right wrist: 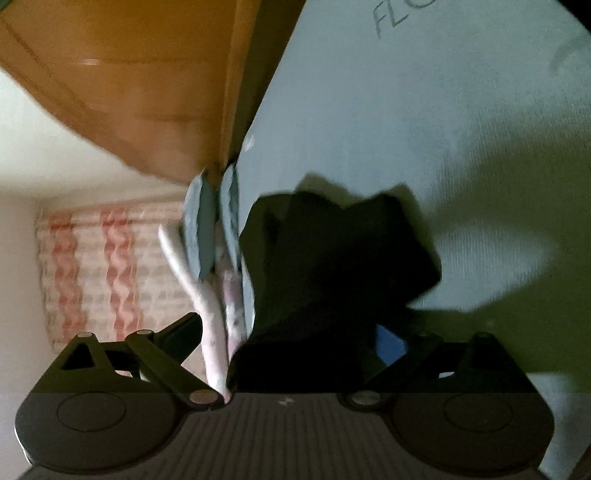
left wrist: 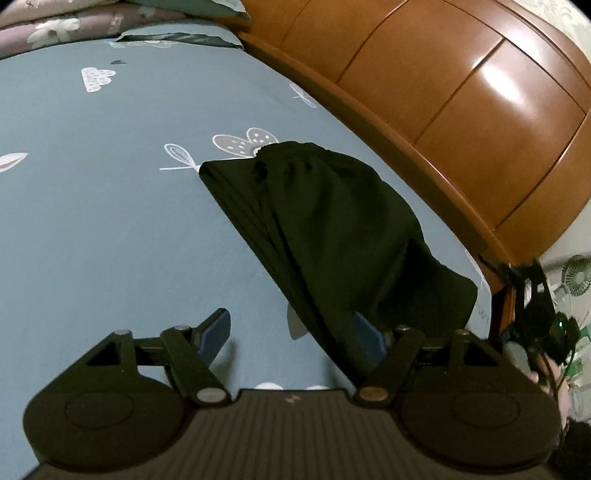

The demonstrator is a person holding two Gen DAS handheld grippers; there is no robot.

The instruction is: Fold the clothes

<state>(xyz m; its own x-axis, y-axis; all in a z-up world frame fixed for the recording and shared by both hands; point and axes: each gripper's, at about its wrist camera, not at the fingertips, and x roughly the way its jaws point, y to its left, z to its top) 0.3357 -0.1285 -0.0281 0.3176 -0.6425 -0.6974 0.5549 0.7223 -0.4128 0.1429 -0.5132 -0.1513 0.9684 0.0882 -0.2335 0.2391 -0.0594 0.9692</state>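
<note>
Blue printed bed sheet carries our black garment, folded into a narrow bundle beside the wooden headboard. Both sets of jaws stand released around its near end; we judge little folding remains.

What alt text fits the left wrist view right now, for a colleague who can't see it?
A folded black garment lies on a blue-grey patterned bedsheet, running toward a glossy wooden headboard. The left gripper hangs over its near end with jaws open, one blue pad against the cloth's edge. Floral bedding sits at the far end.
</note>
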